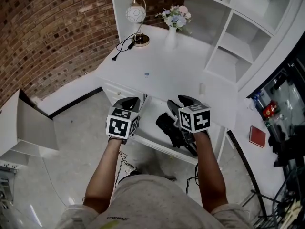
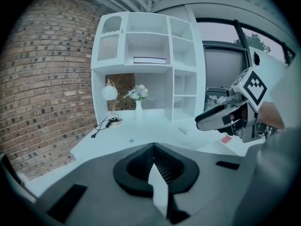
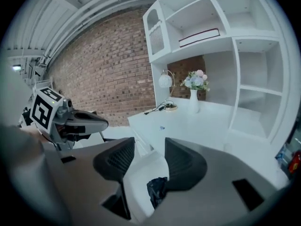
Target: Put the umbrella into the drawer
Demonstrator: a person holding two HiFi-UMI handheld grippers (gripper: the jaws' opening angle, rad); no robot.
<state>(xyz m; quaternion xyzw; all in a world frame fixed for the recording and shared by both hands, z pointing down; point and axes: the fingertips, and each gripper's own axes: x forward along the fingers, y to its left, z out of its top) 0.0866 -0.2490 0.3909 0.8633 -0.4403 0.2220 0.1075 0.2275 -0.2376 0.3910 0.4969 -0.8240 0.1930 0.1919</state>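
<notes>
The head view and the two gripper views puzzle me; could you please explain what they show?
A person holds a two-jaw tool in each hand; the marked cubes belong to the tools. The head view looks down from the person's head; each gripper view looks along one tool's jaws. The left gripper is shut and empty; the right gripper is open and empty. Below them the black umbrella lies in the open drawer of a white desk, which bears a lamp and a vase of flowers.

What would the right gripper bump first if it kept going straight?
Most likely the front edge of the desk, above the open drawer; the umbrella lies below that line, though depth is unclear.
</notes>
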